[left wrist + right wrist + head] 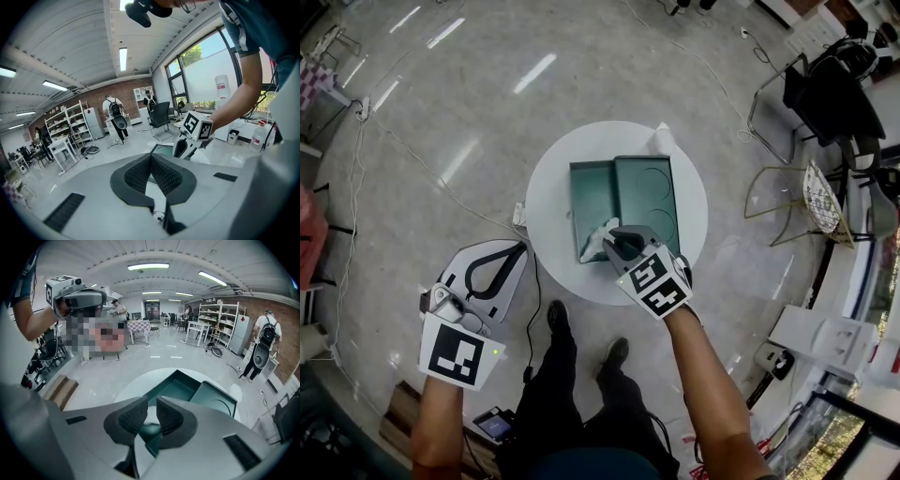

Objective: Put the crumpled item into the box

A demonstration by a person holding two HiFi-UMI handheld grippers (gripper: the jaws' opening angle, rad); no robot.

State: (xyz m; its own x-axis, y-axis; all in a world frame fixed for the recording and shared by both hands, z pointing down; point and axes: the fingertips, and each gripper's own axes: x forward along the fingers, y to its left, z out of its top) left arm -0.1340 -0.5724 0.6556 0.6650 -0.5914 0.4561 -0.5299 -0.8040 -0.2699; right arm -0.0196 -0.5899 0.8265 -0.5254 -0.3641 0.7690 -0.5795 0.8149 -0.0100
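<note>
An open dark green box (598, 187) lies on a round white table (551, 192), its lid (645, 192) flat beside it on the right. My right gripper (615, 242) is at the box's near edge, shut on a white crumpled item (598, 238) that hangs over the box's near left corner. In the right gripper view the jaws (149, 411) stand almost together with a white scrap between them, above the box (180, 391). My left gripper (521, 247) is off the table to the left, over the floor, shut and empty (151, 159).
A second white crumpled piece (662, 141) sits at the table's far edge behind the lid. A power strip (519, 214) and cables lie on the floor left of the table. Chairs (814, 98) stand at the right. My feet (558, 317) are close under the near rim.
</note>
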